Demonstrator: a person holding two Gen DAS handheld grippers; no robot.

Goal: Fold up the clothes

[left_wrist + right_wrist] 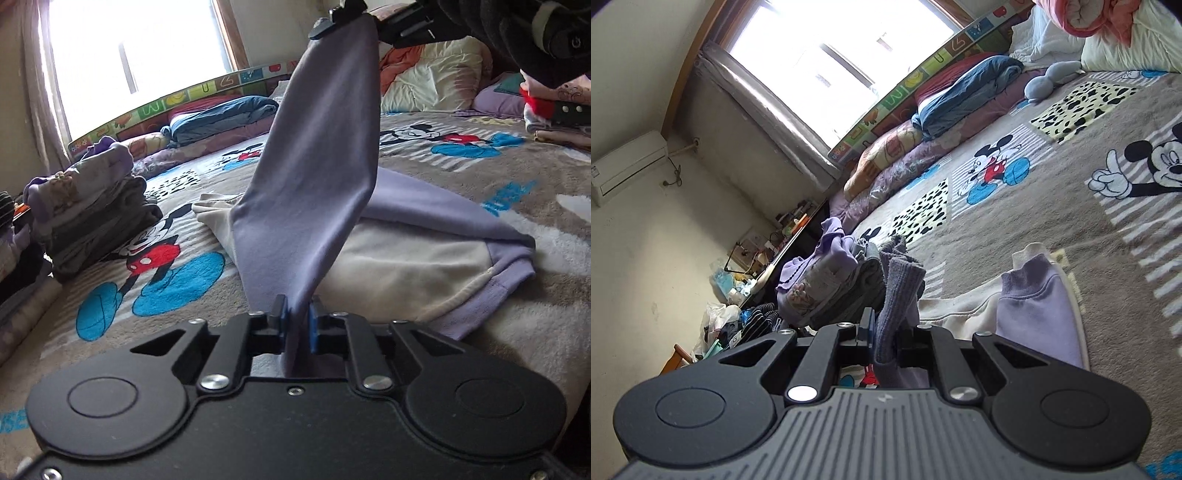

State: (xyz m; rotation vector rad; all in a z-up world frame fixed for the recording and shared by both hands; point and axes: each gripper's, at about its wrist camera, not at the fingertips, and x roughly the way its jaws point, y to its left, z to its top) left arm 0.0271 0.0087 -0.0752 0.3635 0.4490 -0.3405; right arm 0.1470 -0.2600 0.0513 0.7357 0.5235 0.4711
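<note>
A lilac and cream sweatshirt (pixel 406 269) lies on the cartoon-mouse blanket (pixel 461 173). One lilac sleeve (pixel 314 166) is pulled up taut from it. My left gripper (pixel 297 314) is shut on the sleeve's lower part, with cloth pinched between its blue pads. Up at the top of the left wrist view, my right gripper (pixel 343 16) holds the sleeve's far end. The right wrist view shows the right gripper (pixel 886 325) shut on the ribbed lilac cuff (pixel 901 291). Beside it the other lilac sleeve (pixel 1034 306) rests on the cream body.
A stack of folded clothes (pixel 96 221) stands at the bed's left edge. Folded blue bedding (pixel 221 114) and pillows (pixel 436 74) line the far side under the window. More folded clothes (pixel 554 118) sit at the right. A dark-gloved hand (pixel 517 33) carries the right gripper.
</note>
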